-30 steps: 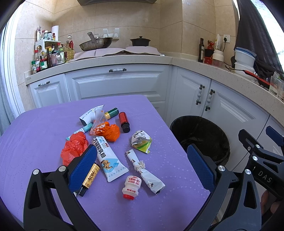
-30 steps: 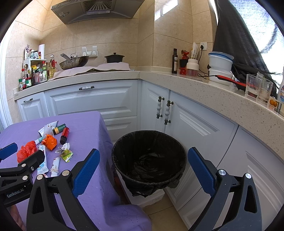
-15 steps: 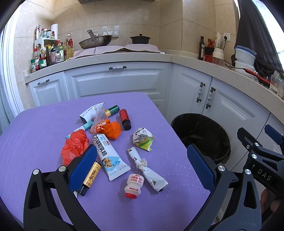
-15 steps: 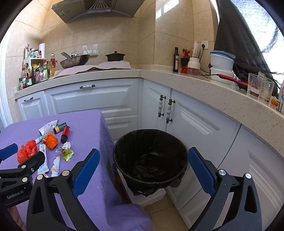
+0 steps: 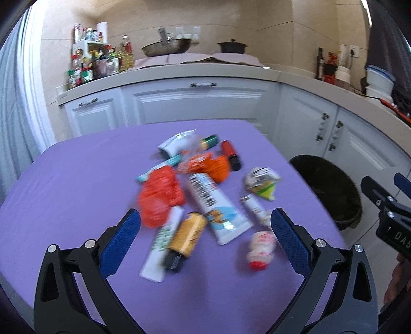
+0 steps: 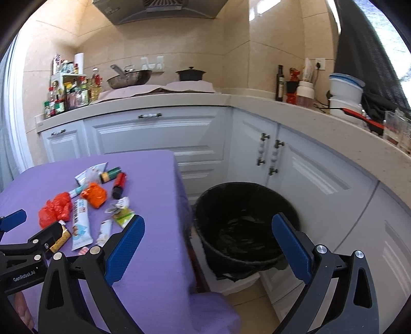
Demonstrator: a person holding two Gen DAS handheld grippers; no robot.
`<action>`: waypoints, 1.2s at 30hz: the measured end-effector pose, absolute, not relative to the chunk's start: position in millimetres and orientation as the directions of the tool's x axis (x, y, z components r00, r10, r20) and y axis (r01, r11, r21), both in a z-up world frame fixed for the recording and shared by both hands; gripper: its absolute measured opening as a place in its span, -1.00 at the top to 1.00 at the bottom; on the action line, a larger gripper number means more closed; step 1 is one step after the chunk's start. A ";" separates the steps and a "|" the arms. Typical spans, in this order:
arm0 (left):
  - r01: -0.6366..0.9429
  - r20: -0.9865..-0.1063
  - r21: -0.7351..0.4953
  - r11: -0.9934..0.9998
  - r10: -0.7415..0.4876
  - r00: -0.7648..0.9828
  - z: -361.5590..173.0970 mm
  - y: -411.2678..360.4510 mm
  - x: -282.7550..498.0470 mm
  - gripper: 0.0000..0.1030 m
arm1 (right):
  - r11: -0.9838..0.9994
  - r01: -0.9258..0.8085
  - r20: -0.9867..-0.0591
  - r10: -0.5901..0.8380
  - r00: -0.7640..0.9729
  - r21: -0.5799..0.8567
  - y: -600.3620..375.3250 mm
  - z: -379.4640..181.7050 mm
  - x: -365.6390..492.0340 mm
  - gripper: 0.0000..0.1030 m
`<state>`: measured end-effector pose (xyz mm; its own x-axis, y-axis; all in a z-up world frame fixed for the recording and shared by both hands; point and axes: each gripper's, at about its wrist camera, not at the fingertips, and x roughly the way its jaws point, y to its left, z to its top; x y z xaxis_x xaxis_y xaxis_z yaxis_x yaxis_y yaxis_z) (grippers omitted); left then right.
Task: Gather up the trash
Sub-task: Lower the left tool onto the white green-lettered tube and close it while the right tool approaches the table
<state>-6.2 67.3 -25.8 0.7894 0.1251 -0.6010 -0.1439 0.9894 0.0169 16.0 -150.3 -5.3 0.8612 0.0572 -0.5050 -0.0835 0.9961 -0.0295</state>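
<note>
On the purple table (image 5: 77, 185), trash lies clustered at twelve o'clock of the left gripper (image 5: 205, 226), fingers wide apart and empty. Right gripper (image 6: 208, 236), also spread, faces the black bin (image 6: 246, 221). Crowded items risk a double grab; the small white bottle (image 5: 260, 246) could roll.

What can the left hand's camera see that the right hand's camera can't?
Only the left wrist view shows the small white bottle with a red cap whole, and the long white packet under the yellow bottle.

Only the right wrist view looks down into the black bin, where the liner seems to hold no trash, and shows the range hood and the glasses on the counter.

Both show the purple table, the orange bags, the wok, and both open grippers: left, right.
</note>
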 end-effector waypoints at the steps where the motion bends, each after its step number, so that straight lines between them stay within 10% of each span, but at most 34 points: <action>1: -0.158 -0.606 0.018 0.987 0.136 0.783 -28.1 73.6 -7.8 -0.92 | 0.995 -0.097 -0.510 0.068 0.858 -0.030 -145.4 -6.9 16.8 -0.88; 36: -0.284 -0.727 0.025 0.958 0.213 0.653 -66.9 150.0 -6.5 -0.90 | 0.971 -0.233 -0.600 0.154 0.785 -0.057 -88.6 -32.5 36.4 -0.88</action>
<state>-6.5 150.0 -66.9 0.6528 0.2127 -0.7270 -0.2843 0.9584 0.0252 36.4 -88.6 -32.5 0.7850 0.1537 -0.6001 -0.2333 0.9708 -0.0565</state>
